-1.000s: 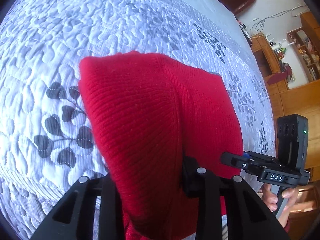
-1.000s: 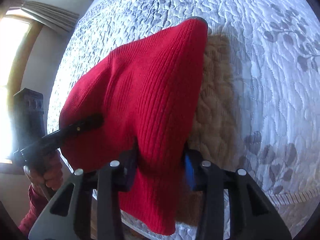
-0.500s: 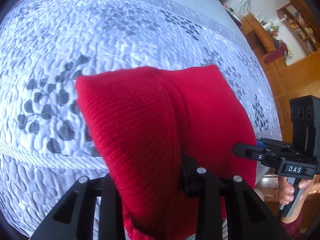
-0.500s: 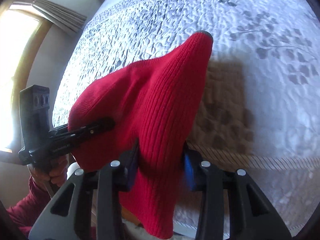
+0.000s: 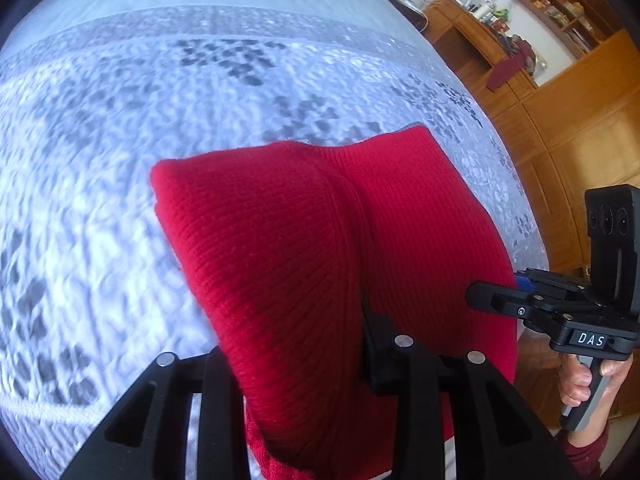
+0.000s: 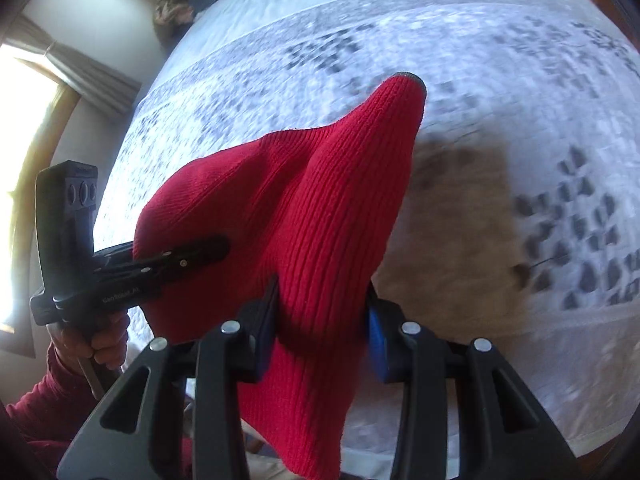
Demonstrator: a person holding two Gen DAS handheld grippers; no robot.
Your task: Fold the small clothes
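The red knit garment (image 5: pixel 320 248) hangs clear above the quilted bed (image 5: pixel 120 160), near its front edge. The left gripper (image 5: pixel 304 344) and right gripper (image 6: pixel 320 312) each have jaws clamped on bunched knit, likely to spread it for laying flat and folding.

bedspread (image 5: pixel 120 160) open, wooden cabinets (image 5: pixel 560 120) alongside

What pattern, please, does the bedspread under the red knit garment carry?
Grey leaf sprigs on white quilting: the bedspread, clearest in the left wrist view.
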